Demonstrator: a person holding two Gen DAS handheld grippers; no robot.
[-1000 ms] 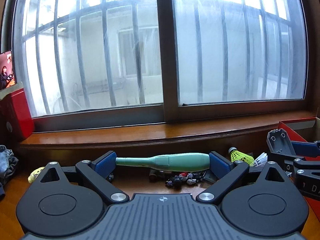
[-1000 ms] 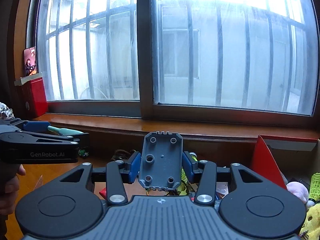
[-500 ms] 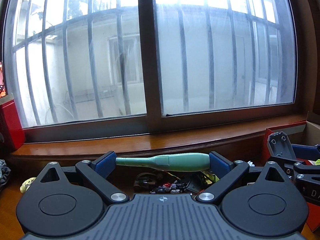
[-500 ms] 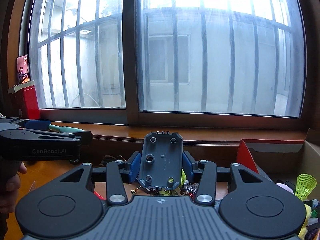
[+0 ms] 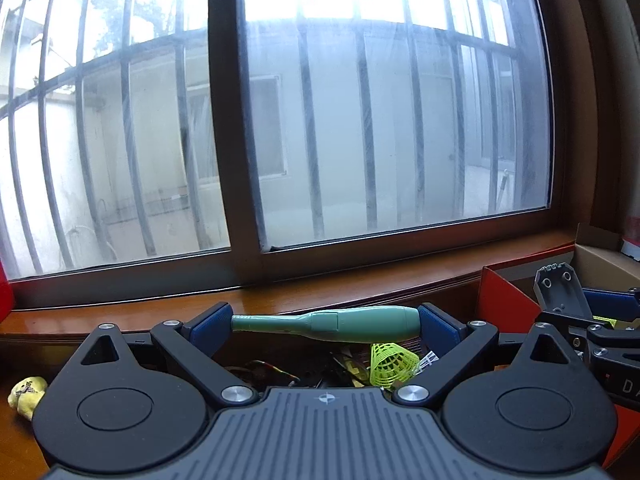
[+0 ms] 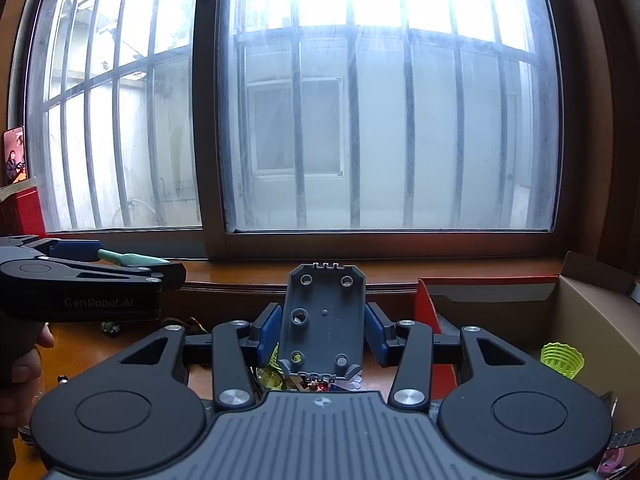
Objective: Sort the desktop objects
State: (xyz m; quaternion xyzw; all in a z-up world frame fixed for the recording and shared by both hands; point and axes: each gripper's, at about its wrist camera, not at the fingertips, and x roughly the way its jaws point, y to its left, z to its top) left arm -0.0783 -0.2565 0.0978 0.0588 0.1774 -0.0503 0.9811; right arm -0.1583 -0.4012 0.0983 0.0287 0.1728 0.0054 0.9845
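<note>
— Jaws first: what is each pair doing?

— Both are clamped on something. The left gripper [image 5: 325, 325] holds one mint-green handle-shaped tool [image 5: 328, 322] crosswise, its blue pads pressing on the thin tip and the thick end, so the tool lies level between them. The right gripper [image 6: 323, 330] pinches one grey plastic plate [image 6: 322, 320] by its two long sides; the plate stands upright, with round holes in its face and small notches along its top edge.

— And just past the fingers?

— Below the left gripper's tool lies a heap of small clutter on the wooden tabletop [image 5: 16, 444], with one neon-yellow shuttlecock [image 5: 390, 364] on top. Farther left on that tabletop sits one small yellow plush toy [image 5: 25, 396]. Behind everything runs the brown windowsill [image 5: 280, 300] under a barred window [image 5: 360, 120].

— How many shuttlecocks altogether?

— Two that I can make out whole: the one in the heap, seen from the left wrist, and another [image 6: 562, 359] lying inside the open cardboard box [image 6: 592, 320], seen only from the right wrist.

— What else does one view give that the other lacks?

— The right wrist view shows the left gripper side-on with the tool's tip poking out, the person's hand [image 6: 22, 376] around its grip, and a phone [image 6: 14, 156] propped on a red box [image 6: 24, 212] at far left. The left wrist view shows the right gripper at its right edge with the grey plate raised in front of the box's red flap [image 5: 504, 300].
</note>
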